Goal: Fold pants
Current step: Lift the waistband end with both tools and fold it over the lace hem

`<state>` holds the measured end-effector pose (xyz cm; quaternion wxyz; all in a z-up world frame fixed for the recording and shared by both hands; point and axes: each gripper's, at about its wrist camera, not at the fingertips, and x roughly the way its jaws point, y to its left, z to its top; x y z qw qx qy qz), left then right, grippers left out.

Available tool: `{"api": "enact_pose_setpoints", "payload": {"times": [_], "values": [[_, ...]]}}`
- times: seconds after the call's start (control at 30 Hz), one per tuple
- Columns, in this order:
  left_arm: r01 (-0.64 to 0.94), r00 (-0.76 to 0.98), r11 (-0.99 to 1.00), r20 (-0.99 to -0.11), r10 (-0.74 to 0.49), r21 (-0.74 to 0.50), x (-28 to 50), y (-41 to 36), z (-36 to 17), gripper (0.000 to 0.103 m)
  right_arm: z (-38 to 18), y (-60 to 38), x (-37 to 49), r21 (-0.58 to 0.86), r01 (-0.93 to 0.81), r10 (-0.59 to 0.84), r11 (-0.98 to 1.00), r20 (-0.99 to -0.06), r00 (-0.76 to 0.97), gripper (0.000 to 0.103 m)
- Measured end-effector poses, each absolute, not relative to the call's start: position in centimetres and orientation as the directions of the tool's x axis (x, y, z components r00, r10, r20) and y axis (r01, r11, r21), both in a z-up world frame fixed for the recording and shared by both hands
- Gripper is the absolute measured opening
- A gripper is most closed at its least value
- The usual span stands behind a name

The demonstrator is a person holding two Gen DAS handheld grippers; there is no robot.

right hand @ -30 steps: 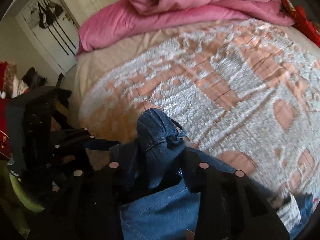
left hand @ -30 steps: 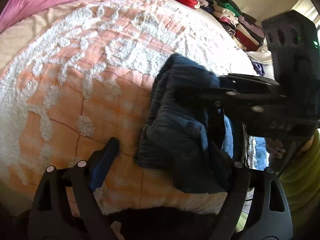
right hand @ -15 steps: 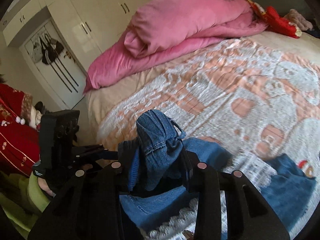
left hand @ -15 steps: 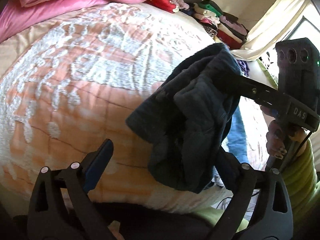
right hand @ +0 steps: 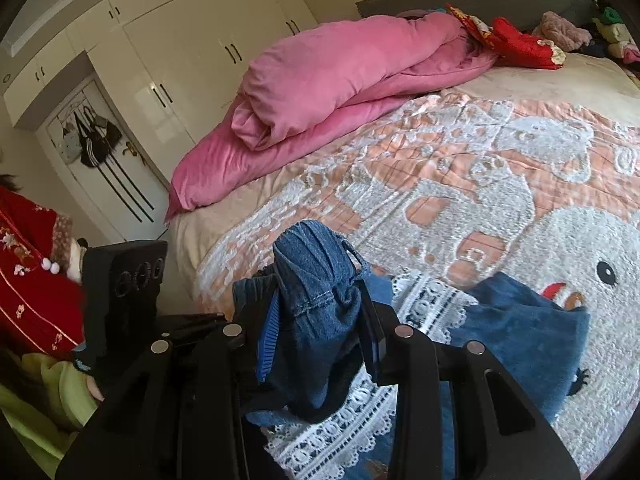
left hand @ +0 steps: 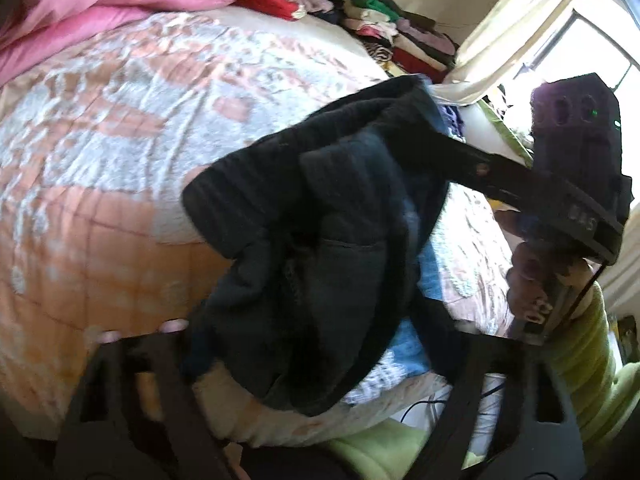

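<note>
While the right gripper (right hand: 320, 312), jaws clenched on bunched blue denim pants (right hand: 316, 280), lifts them above the bed (right hand: 500, 168), the left gripper's (left hand: 320, 360) jaws appear spread. Next, probably: spreading the pants flat.

- The right gripper (right hand: 320, 312) pinches a bunched bit of the blue pants (right hand: 316, 280), held up over the bed cover (right hand: 480, 168)
- The left gripper (right hand: 124, 288) is at the left
- A pink blanket (right hand: 340, 80) lies behind
</note>
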<state>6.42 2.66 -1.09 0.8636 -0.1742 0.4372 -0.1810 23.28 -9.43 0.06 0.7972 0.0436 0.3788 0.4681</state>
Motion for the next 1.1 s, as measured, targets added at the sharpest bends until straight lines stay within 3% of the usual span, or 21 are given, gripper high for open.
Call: {"api": "enact_pose_setpoints", "payload": {"times": [0.07,0.17,0.33,0.5,0.57,0.7,0.8,0.83,0.87,1.03,1.1], "values": [[0.177,0.557,0.875,-0.687,-0.466,-0.45,6.5,1.9,-0.7,0.049,0.0,-10.1,23.3,0.421,-0.707,0.776,0.568,-0.56,0.29,0.04],[0.203,0.561,0.869,-0.673,-0.481,-0.451,6.4,1.0,-0.3,0.049,0.0,-12.0,23.4,0.423,-0.673,0.765,0.606,-0.542,0.348,0.059],[0.295,0.519,0.844,-0.666,-0.536,-0.449,6.1,-1.8,-0.3,0.05,-0.8,-17.2,22.9,0.448,-0.546,0.7,0.708,-0.541,0.466,0.078],[0.366,0.444,0.825,-0.698,-0.561,-0.43,5.8,-4.9,-1.9,0.061,-4.0,-20.1,21.2,0.488,-0.438,0.654,0.755,-0.605,0.453,0.083],[0.378,0.425,0.831,-0.721,-0.547,-0.408,5.8,-5.7,-2.6,0.065,-5.0,-20.3,20.7,0.51,-0.416,0.657,0.753,-0.62,0.429,0.09],[0.381,0.423,0.834,-0.727,-0.541,-0.399,5.8,-6.0,-3.1,0.068,-6.0,-18.8,20.6,0.55,-0.438,0.699,0.711,-0.62,0.356,0.09],[0.38,0.431,0.836,-0.724,-0.538,-0.396,5.9,-5.9,-3.0,0.068,-6.9,-16.7,21.4,0.502,-0.444,0.655,0.743,-0.68,0.328,0.089],[0.38,0.433,0.836,-0.723,-0.538,-0.395,5.7,-5.9,-3.0,0.069,-7.1,-15.8,21.6,0.48,-0.451,0.639,0.752,-0.698,0.323,0.068],[0.379,0.435,0.837,-0.722,-0.538,-0.395,5.6,-5.9,-2.9,0.071,-7.1,-15.1,21.6,0.478,-0.479,0.65,0.737,-0.697,0.304,0.031],[0.381,0.463,0.841,-0.709,-0.533,-0.384,4.9,-5.6,-2.2,0.074,-4.2,-14.1,20.0,0.478,-0.595,0.735,0.646,-0.6,0.316,0.03],[0.379,0.47,0.845,-0.708,-0.527,-0.378,4.9,-5.5,-2.0,0.074,-4.9,-15.3,20.7,0.466,-0.548,0.696,0.694,-0.629,0.347,0.03]]}}
